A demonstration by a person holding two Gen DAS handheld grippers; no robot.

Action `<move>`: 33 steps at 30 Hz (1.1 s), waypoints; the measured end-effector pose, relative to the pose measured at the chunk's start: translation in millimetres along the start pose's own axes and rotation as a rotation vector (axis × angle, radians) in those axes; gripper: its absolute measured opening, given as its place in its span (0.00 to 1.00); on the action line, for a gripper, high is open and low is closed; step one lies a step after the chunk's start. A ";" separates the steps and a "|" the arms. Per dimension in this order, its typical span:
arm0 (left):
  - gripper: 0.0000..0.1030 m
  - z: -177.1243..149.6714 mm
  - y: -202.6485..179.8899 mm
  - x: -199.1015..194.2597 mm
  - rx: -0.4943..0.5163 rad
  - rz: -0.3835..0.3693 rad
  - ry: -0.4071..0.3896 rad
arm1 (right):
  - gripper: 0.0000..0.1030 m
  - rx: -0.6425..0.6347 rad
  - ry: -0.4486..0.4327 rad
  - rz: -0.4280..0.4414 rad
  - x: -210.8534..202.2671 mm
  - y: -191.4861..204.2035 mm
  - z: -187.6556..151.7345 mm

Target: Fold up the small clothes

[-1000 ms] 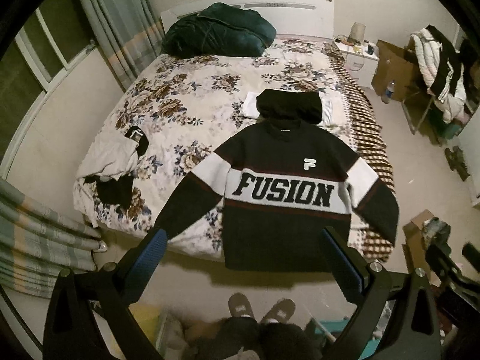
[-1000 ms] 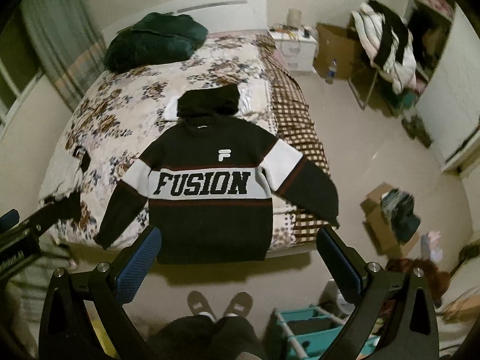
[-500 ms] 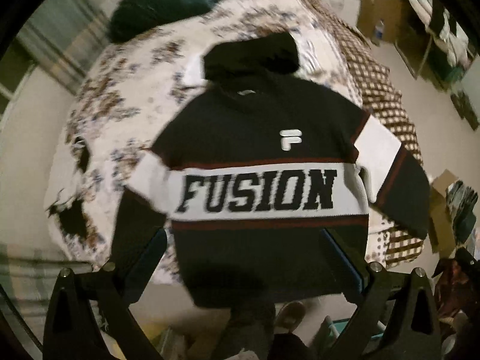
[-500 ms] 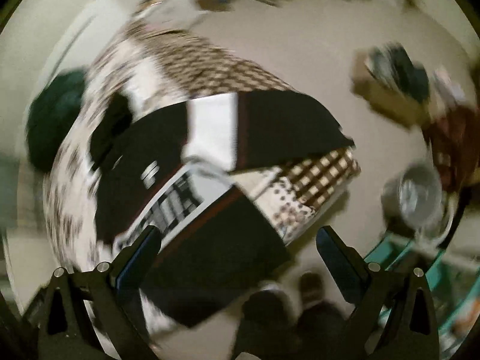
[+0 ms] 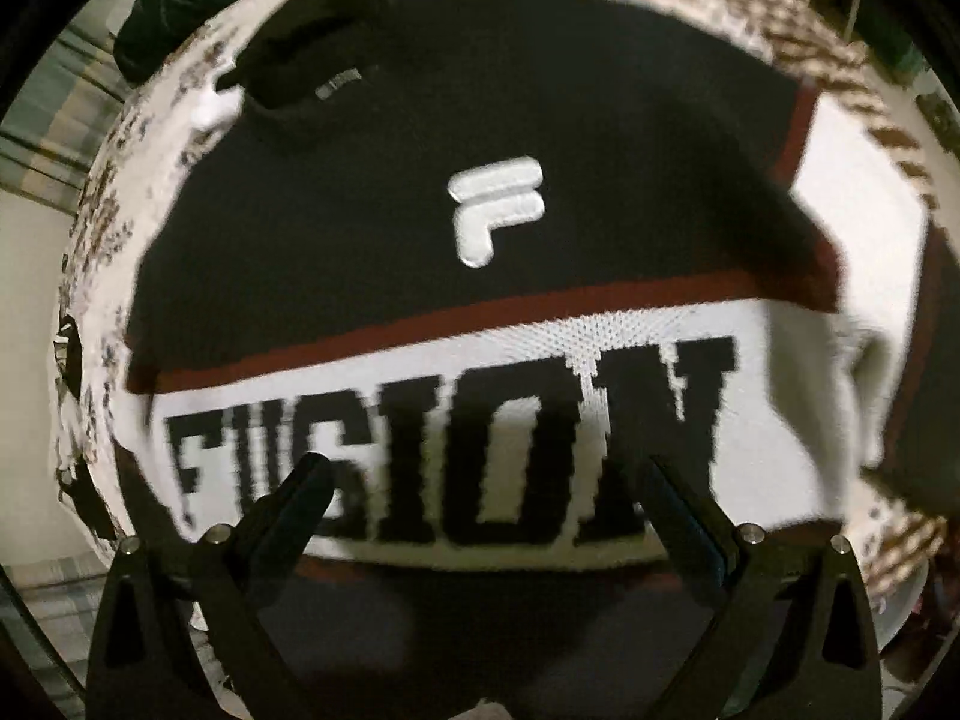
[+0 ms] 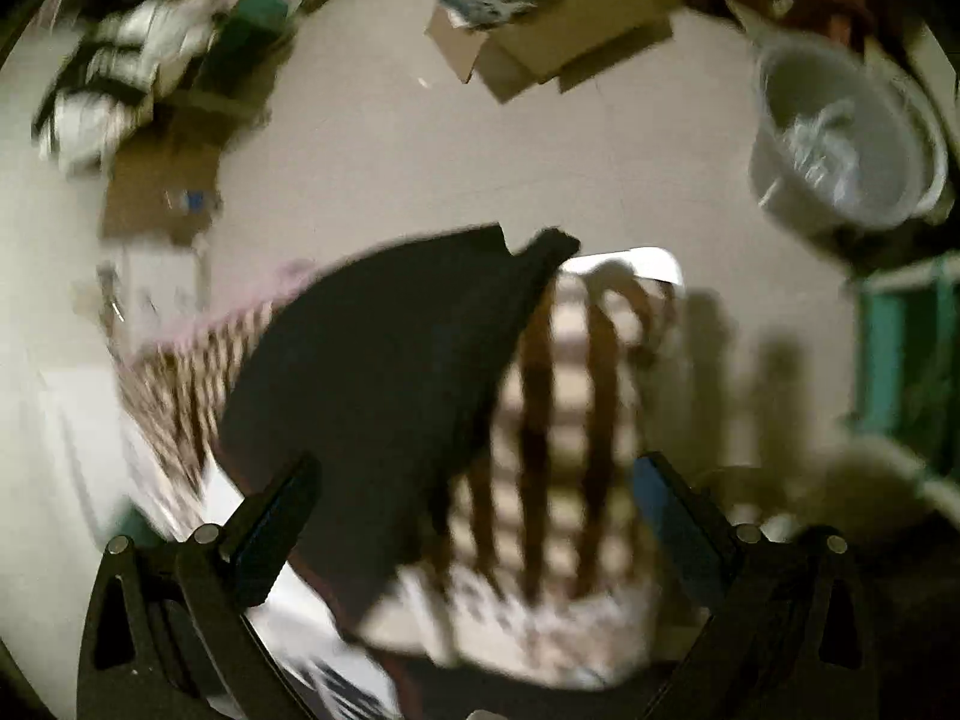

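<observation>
**Sweater flat on bed, both tools open, no grasp yet**

Sweater (image 5: 480, 276) lies face up on the bed (image 5: 102, 192), "FUSION" band readable, hem toward the camera and hanging at the bed's edge. Hood sits above the collar.

Left tool (image 5: 486, 480): jaws wide apart, empty, hovering low over the chest band. Nothing between the fingers.

Right tool (image 6: 474, 480): also spread, empty. It points at the right sleeve (image 6: 384, 360), which drapes off the bed's corner over the checked blanket (image 6: 564, 396). View is heavily blurred, so contact can't be judged.

Step, as I read it: approach for the first fold, sleeves in. Nothing folded so far.

Next move likely needs the right tool to pinch the sleeve near the cuff and carry it across the chest. Thick knit, so take a deep bite; a shallow one may slip.

Floor clutter: box (image 6: 540, 30), tub (image 6: 840, 138).
</observation>
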State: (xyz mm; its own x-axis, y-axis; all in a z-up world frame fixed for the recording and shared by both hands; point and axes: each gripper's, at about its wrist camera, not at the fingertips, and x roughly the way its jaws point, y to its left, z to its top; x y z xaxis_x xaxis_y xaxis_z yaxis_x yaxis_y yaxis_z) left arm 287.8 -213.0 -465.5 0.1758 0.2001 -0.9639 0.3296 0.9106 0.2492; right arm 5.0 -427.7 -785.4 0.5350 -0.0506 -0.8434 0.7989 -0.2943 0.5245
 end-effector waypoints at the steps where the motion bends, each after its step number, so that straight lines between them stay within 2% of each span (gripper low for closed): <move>1: 1.00 1.3 -4.0 6.2 -0.005 0.002 0.003 | 1.00 0.016 0.004 0.020 11.0 -3.5 4.6; 3: 1.00 3.9 -11.8 18.2 -0.015 0.010 0.011 | 0.97 0.026 0.033 0.043 37.4 -6.0 11.0; 6: 1.00 7.1 -18.3 28.6 -0.049 0.014 0.022 | 0.99 -0.018 -0.005 0.032 43.0 3.6 10.0; 8: 1.00 11.0 -22.5 31.9 -0.072 0.012 0.021 | 0.94 -0.019 0.012 0.118 43.7 7.2 7.9; 9: 1.00 12.0 -23.5 32.6 -0.087 0.009 0.021 | 0.84 -0.023 0.053 0.169 47.7 10.0 7.2; 10: 1.00 13.0 -24.2 33.3 -0.103 0.005 0.021 | 0.78 -0.036 0.093 0.179 53.1 13.2 6.1; 12: 1.00 14.7 -24.3 36.1 -0.125 0.002 0.028 | 0.77 -0.080 0.122 0.184 67.9 19.5 6.2; 14: 1.00 16.7 -22.9 38.0 -0.140 -0.003 0.034 | 0.71 -0.085 0.114 0.196 79.0 25.5 13.6; 16: 1.00 16.6 -23.0 38.1 -0.142 -0.005 0.036 | 0.43 -0.076 0.087 0.221 82.0 34.7 22.3; 18: 1.00 16.1 -21.2 38.4 -0.144 -0.012 0.036 | 0.38 -0.069 0.042 0.268 79.8 47.2 30.5; 20: 1.00 15.0 -19.0 39.7 -0.148 -0.022 0.038 | 0.38 -0.077 0.030 0.303 83.1 59.7 37.3; 22: 1.00 10.5 -22.2 39.2 -0.154 -0.035 0.046 | 0.41 -0.066 0.044 0.289 97.4 65.1 44.8; 23: 1.00 15.7 -14.1 43.1 -0.156 -0.044 0.053 | 0.47 -0.042 0.064 0.297 105.5 65.0 50.3; 24: 1.00 15.8 -15.7 44.3 -0.158 -0.052 0.061 | 0.59 -0.016 0.073 0.327 107.9 60.7 52.8; 25: 1.00 19.9 -4.3 49.7 -0.160 -0.060 0.064 | 0.64 0.012 0.074 0.352 111.2 56.6 58.3; 29: 1.00 18.7 -7.6 48.9 -0.168 -0.075 0.069 | 0.63 0.139 0.060 0.366 121.2 56.0 71.8; 30: 1.00 17.7 -9.1 47.8 -0.168 -0.076 0.066 | 0.49 0.144 0.036 0.357 118.4 56.4 75.4; 31: 1.00 17.6 -8.6 48.3 -0.169 -0.076 0.063 | 0.22 0.098 0.028 0.309 115.7 61.6 79.4; 32: 1.00 18.0 1.7 52.8 -0.168 -0.077 0.058 | 0.13 0.041 -0.001 0.270 110.1 67.9 81.0; 33: 1.00 17.6 2.6 52.9 -0.167 -0.077 0.054 | 0.12 0.007 -0.025 0.249 103.9 74.1 83.8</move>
State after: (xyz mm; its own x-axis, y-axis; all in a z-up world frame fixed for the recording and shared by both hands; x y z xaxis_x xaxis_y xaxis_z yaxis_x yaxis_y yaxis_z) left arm 314.3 -206.5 -514.1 0.1041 0.1423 -0.9843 0.1809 0.9705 0.1594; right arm 96.7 -534.7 -843.9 0.7083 -0.1464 -0.6906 0.6411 -0.2763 0.7160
